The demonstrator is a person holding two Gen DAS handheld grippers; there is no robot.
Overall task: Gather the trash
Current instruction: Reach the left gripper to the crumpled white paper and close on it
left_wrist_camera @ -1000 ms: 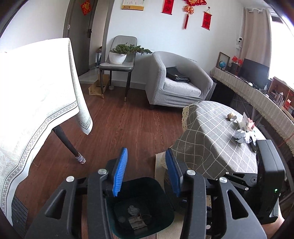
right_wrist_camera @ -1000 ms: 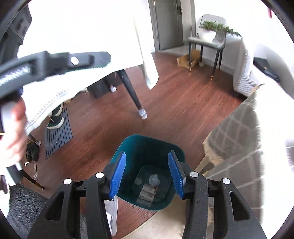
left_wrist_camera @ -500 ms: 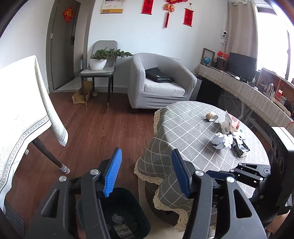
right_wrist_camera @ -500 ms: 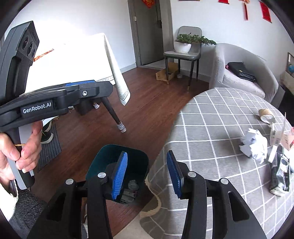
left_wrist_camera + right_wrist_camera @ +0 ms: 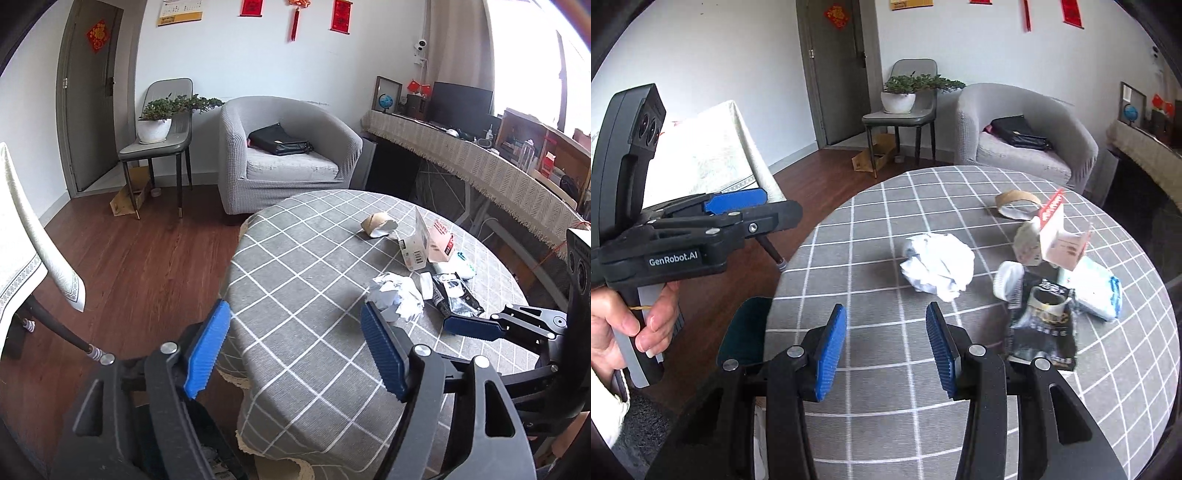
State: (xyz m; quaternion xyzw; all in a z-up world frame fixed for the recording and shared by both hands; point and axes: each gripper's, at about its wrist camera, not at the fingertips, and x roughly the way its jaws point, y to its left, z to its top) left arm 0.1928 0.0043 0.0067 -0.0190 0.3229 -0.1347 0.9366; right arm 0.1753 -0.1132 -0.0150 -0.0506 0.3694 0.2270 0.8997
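Trash lies on the round table with the grey checked cloth (image 5: 871, 229): a crumpled white paper ball (image 5: 938, 266) (image 5: 397, 295), a black wrapper (image 5: 1045, 328), a white lid (image 5: 1008, 278), a torn carton (image 5: 1056, 240), a brown cardboard ring (image 5: 1015, 203) and a white-and-blue packet (image 5: 1097, 288). My right gripper (image 5: 886, 354) hovers over the cloth short of the paper ball, open and empty. My left gripper (image 5: 295, 350), held by a hand (image 5: 628, 321), is over the table's left edge, its jaws opening with nothing between them. The teal bin (image 5: 746, 332) peeks out beside the table.
A grey armchair (image 5: 288, 158) with a black bag stands behind the table. Left of it is a chair with a potted plant (image 5: 155, 125). A white-clothed table (image 5: 22, 251) is at far left, a long sideboard (image 5: 480, 173) at right. Wood floor lies between.
Both grippers have swung from above the bin on the floor to over the round table. The left jaws have widened. The bin has slid nearly out of both views.
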